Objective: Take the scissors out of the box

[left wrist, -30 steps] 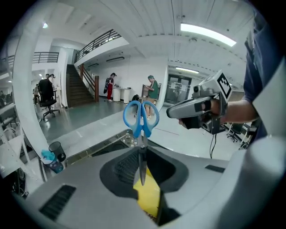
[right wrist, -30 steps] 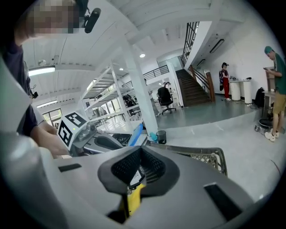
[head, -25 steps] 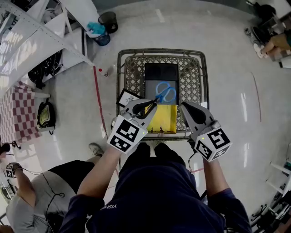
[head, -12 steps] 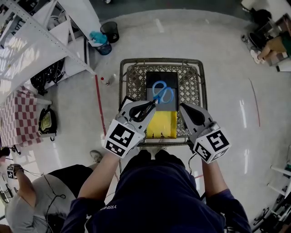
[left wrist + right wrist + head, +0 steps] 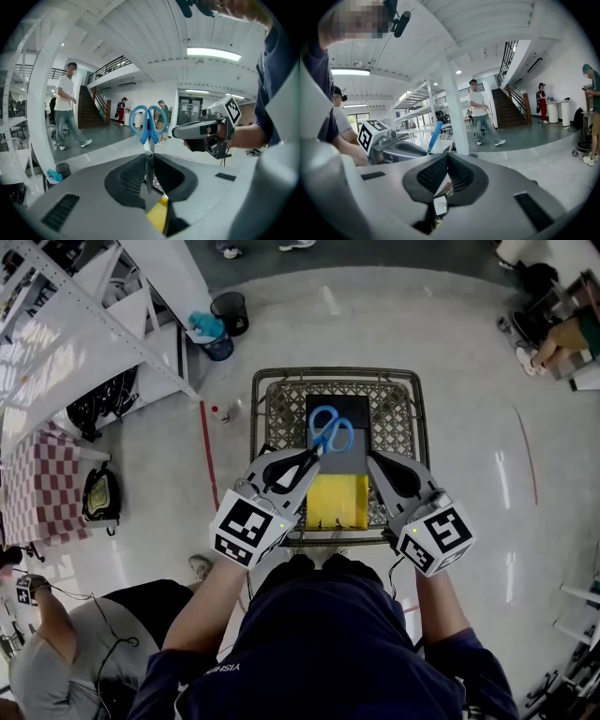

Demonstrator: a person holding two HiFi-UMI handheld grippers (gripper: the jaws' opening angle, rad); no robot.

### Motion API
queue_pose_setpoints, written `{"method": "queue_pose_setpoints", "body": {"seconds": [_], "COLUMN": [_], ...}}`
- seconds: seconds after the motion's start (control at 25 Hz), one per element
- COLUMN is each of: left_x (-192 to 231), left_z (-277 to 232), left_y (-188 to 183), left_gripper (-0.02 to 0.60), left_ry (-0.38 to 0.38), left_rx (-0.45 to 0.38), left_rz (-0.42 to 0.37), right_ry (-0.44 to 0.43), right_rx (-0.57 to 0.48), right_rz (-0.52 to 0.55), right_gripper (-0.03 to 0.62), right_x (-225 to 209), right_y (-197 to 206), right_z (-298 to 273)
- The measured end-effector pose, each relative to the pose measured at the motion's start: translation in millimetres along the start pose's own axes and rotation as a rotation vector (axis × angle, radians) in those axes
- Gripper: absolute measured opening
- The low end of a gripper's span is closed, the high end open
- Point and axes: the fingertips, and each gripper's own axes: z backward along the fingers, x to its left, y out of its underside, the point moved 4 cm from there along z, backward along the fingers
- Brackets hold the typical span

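Scissors [image 5: 328, 432] are gripped by the blades in the jaws of the L gripper [image 5: 314, 454], w/ blue handles pointed away, over the black box [image 5: 352, 407] in the wire basket [image 5: 412, 418]. R gripper [image 5: 372, 457] is held just beside, jaws closed, nothing between. Yellow pack [image 5: 337, 501] is seen touching the box's near edge.

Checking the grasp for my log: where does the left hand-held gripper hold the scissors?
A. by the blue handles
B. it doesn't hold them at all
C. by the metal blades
C: the left hand-held gripper is shut on the blades of the scissors, and the blue handles stick out free beyond it.
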Motion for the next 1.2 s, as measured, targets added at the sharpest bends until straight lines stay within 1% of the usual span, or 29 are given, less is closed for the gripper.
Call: {"method": "queue_pose_setpoints", "body": {"seconds": [0.4, 1.2], "left_x": [2.6, 1.0], "left_z": [-0.5, -4.6], "left_y": [1.3, 1.7], "left_gripper": [0.072, 0.072], "left_ry": [-0.001, 0.012], "left_rx": [-0.011, 0.006], "left_rz": [0.002, -0.001], "right_ry": [-0.017, -0.033], "right_rx": [0.007, 0.037], "right_rz": [0.021, 0.017], "right_gripper": [0.018, 0.017], "right_x": [4.4, 3.0], "right_y": [2.8, 8.8], "right_z": [-5.4, -7.2]}}
